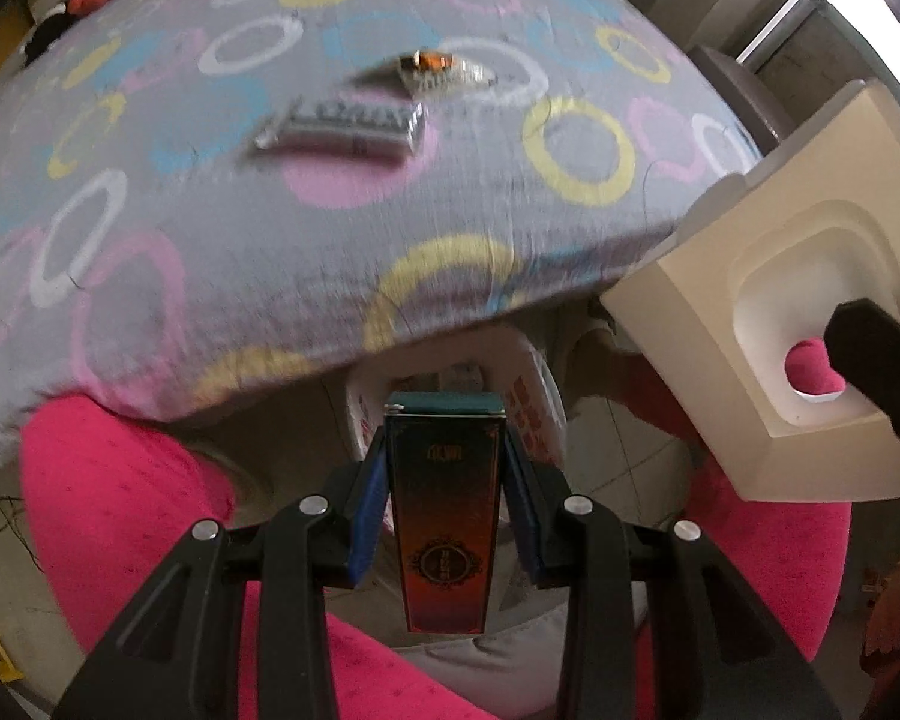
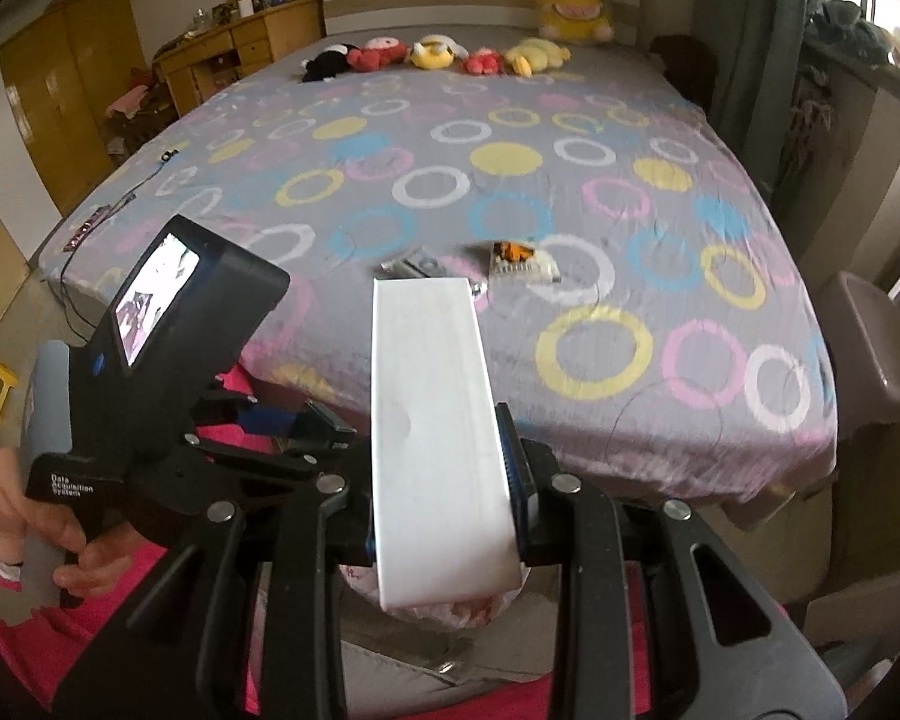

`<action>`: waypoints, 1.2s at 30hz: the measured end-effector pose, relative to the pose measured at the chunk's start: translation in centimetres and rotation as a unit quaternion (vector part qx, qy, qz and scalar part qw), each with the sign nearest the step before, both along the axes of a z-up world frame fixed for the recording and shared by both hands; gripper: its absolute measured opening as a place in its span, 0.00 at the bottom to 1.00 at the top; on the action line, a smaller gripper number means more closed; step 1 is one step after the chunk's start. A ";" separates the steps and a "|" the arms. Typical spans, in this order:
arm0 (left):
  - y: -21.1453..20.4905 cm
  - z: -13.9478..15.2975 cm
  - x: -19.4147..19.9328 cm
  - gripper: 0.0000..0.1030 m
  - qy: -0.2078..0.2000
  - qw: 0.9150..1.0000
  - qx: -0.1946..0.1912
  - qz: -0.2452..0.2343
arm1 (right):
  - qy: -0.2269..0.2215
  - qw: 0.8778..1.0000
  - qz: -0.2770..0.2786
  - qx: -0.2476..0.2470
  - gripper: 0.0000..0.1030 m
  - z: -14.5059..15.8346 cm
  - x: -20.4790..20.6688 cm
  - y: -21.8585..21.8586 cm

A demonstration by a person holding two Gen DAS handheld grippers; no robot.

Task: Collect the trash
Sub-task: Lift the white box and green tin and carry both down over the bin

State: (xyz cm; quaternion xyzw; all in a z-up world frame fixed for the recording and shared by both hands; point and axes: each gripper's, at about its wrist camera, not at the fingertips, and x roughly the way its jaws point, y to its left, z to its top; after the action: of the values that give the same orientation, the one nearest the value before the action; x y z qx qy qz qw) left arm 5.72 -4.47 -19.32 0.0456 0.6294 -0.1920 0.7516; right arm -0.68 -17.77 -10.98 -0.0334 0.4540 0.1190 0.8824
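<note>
My left gripper (image 1: 444, 468) is shut on a dark orange-and-teal carton (image 1: 445, 516) and holds it over a white trash bag (image 1: 534, 414) below the bed's edge. My right gripper (image 2: 444, 474) is shut on a white foam block (image 2: 435, 420), which also shows in the left wrist view (image 1: 750, 324). A silver wrapper (image 1: 342, 129) and an orange-and-white snack packet (image 1: 435, 69) lie on the bed sheet (image 1: 150, 180). In the right wrist view the snack packet (image 2: 519, 261) lies beyond the block and the silver wrapper (image 2: 417, 267) is partly hidden by it.
Several plush toys (image 2: 438, 54) line the head of the bed. A wooden desk (image 2: 234, 42) and wardrobe stand at the left. A grey chair (image 2: 876, 348) is at the bed's right corner. A cable and device (image 2: 90, 228) lie on the left bed edge. Pink-clad legs (image 1: 120, 492) are below.
</note>
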 end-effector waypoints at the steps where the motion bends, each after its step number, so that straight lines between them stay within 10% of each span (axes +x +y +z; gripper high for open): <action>1: 0.0 -0.4 0.0 0.34 0.004 1.000 0.000 0.002 | 0.005 1.000 -0.002 0.001 0.28 -0.6 0.0 -0.1; 36: -1.1 -12.4 1.4 0.35 0.086 0.994 0.019 0.057 | 0.171 0.979 -0.097 0.048 0.28 -15.3 2.5 -2.8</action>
State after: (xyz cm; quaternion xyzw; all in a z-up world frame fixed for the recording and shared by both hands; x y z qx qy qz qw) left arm 7.10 -5.55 -31.77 0.0075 0.6970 -0.1402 0.7032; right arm 1.87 -20.61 -26.32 0.0737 0.5929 0.0582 0.7998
